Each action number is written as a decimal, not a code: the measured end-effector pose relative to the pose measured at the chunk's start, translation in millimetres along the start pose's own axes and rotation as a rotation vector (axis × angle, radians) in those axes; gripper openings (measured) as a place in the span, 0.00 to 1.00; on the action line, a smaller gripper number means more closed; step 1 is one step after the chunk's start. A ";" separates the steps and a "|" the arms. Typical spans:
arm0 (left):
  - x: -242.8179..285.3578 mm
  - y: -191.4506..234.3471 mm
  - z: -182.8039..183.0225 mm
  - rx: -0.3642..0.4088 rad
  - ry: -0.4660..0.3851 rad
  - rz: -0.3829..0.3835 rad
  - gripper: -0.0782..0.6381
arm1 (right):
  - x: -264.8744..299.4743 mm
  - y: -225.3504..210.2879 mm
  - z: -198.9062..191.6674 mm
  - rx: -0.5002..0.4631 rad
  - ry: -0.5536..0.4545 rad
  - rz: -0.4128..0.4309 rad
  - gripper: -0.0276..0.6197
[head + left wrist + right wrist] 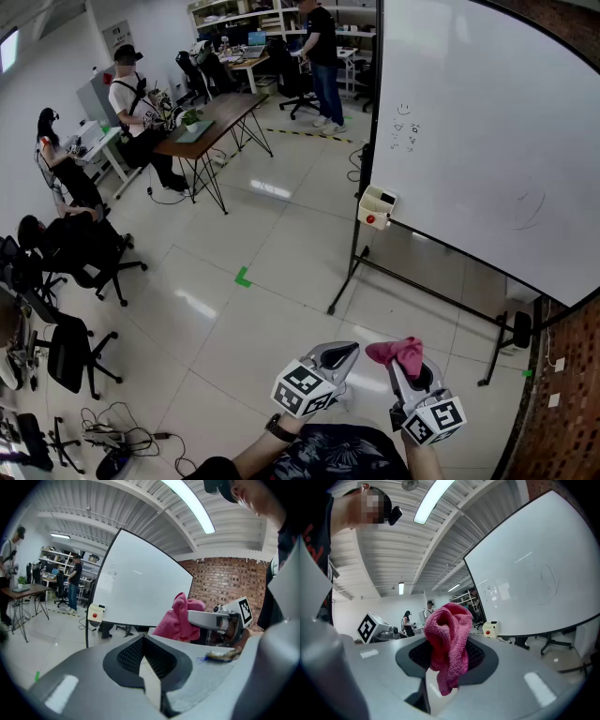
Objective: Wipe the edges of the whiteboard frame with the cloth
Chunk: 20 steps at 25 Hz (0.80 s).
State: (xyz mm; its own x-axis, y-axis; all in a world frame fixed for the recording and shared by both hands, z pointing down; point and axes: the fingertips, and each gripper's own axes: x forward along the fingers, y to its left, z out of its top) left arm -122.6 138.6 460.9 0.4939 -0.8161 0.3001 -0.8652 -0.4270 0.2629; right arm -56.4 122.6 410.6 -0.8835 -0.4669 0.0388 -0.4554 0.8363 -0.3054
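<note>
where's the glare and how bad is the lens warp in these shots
Head view: the whiteboard edge bows into a curve, and lamp glare streaks the glossy floor. Left gripper view: heavy fisheye, black corners, the ceiling light strip blown white. Right gripper view: the pink cloth is sharp, with faint lamp streaks on the board.

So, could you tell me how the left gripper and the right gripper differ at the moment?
The right gripper is shut on the pink cloth; the left gripper is shut on nothing. The cloth bunches up above the right gripper's jaws, while the left gripper's jaws meet bare. Both are held low, well short of the whiteboard, touching neither it nor its frame.
</note>
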 end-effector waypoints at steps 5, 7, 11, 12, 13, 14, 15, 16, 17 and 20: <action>48.8 25.2 30.8 0.036 0.016 -0.026 0.11 | 38.0 -39.2 24.4 -0.065 0.028 0.031 0.24; 62.2 37.1 42.1 0.056 0.013 -0.033 0.11 | 58.2 -51.7 29.5 -0.101 0.054 0.065 0.24; 83.6 75.1 48.2 0.057 0.035 -0.009 0.10 | 100.8 -75.1 34.4 -0.130 0.091 0.105 0.24; 88.9 88.7 50.0 0.051 0.035 0.003 0.10 | 115.3 -82.1 35.9 -0.136 0.094 0.110 0.24; 94.3 103.3 52.5 0.044 0.032 0.014 0.10 | 131.8 -89.7 37.2 -0.141 0.093 0.115 0.24; 99.6 118.9 55.7 0.036 0.026 0.022 0.11 | 150.3 -97.9 38.0 -0.147 0.091 0.118 0.24; 104.7 135.5 59.4 0.028 0.018 0.028 0.10 | 170.8 -106.7 38.1 -0.153 0.092 0.117 0.24; 109.7 152.5 63.0 0.021 0.012 0.032 0.11 | 192.2 -116.0 37.3 -0.157 0.094 0.112 0.24; 114.7 169.6 66.6 0.016 0.006 0.034 0.10 | 213.6 -125.7 36.0 -0.158 0.096 0.104 0.24; 130.4 217.8 77.5 0.005 -0.012 0.044 0.11 | 274.5 -156.5 28.9 -0.176 0.108 0.069 0.24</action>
State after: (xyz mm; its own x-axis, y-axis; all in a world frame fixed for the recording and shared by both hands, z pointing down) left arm -253.3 -91.0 486.3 0.4545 -0.8385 0.3004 -0.8864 -0.3925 0.2456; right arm -224.5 -144.7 441.5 -0.9154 -0.3813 0.1287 -0.3975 0.9068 -0.1405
